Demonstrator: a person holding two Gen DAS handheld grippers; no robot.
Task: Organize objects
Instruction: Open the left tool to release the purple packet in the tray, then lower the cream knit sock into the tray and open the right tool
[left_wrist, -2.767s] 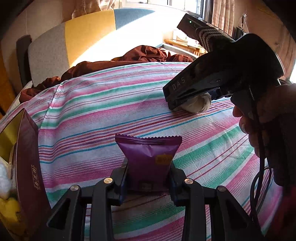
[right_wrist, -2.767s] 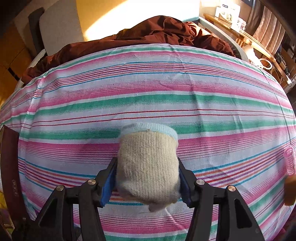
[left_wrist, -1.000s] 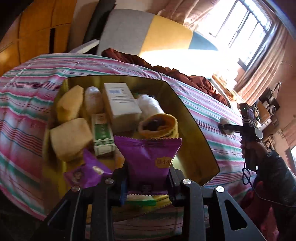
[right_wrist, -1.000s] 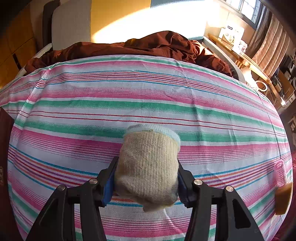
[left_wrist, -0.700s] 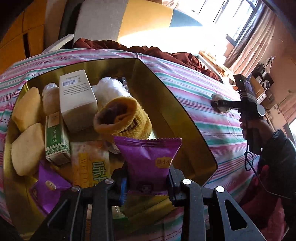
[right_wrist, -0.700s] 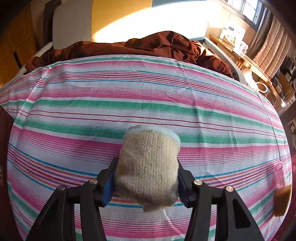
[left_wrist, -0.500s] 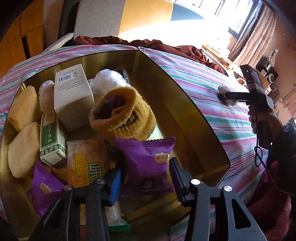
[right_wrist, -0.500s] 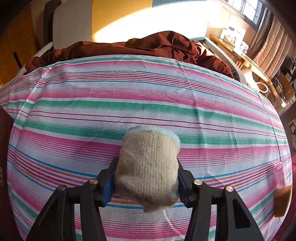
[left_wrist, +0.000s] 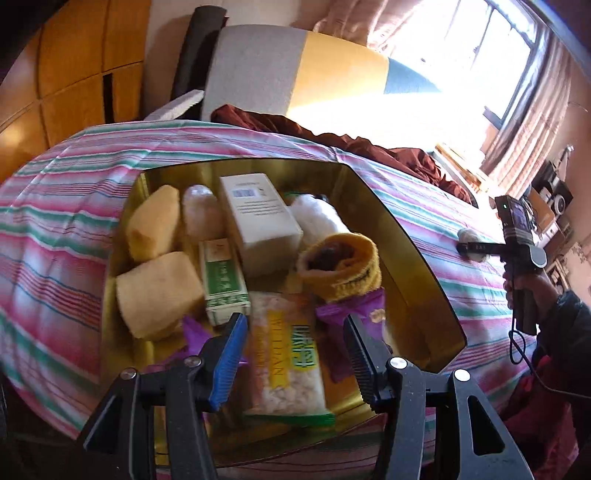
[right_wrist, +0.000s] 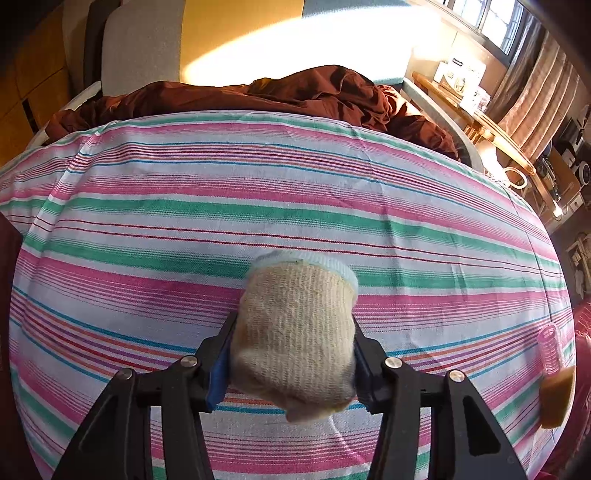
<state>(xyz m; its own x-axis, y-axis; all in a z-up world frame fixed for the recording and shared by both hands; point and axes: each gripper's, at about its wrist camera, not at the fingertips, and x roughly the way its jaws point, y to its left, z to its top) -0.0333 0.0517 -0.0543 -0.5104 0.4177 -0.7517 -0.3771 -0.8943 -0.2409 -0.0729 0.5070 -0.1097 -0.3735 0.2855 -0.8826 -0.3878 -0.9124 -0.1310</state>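
Two grippers are in use over a striped bedsheet (right_wrist: 295, 192). A rolled cream sock (right_wrist: 295, 332) is clamped between the pads of the right gripper (right_wrist: 291, 365), above bare sheet and well apart from the gold box (left_wrist: 402, 251). A purple snack packet (left_wrist: 354, 314) lies inside that box, against its right wall and just beside a rolled yellow sock (left_wrist: 340, 266). The left gripper (left_wrist: 291, 350) hangs over the box with its jaws parted; they have just been opening, and nothing is pressed between them, though a clear bag with yellow lettering (left_wrist: 288, 354) is seen through the gap. Further in, a white carton (left_wrist: 258, 221), a green and white carton (left_wrist: 221, 280) and two yellow sponge-like blocks (left_wrist: 155, 291) are packed side by side. In the left wrist view the right gripper is also seen far off to the right, held by a hand (left_wrist: 532, 288).

The packet is judged to be delivered, and the cream sock is judged to be next. For that step to go well, the left gripper would best be lifted clear of the box first, and the sock carried over the rim and released only above a free patch, perhaps near the yellow sock, so that nothing already packed is knocked over
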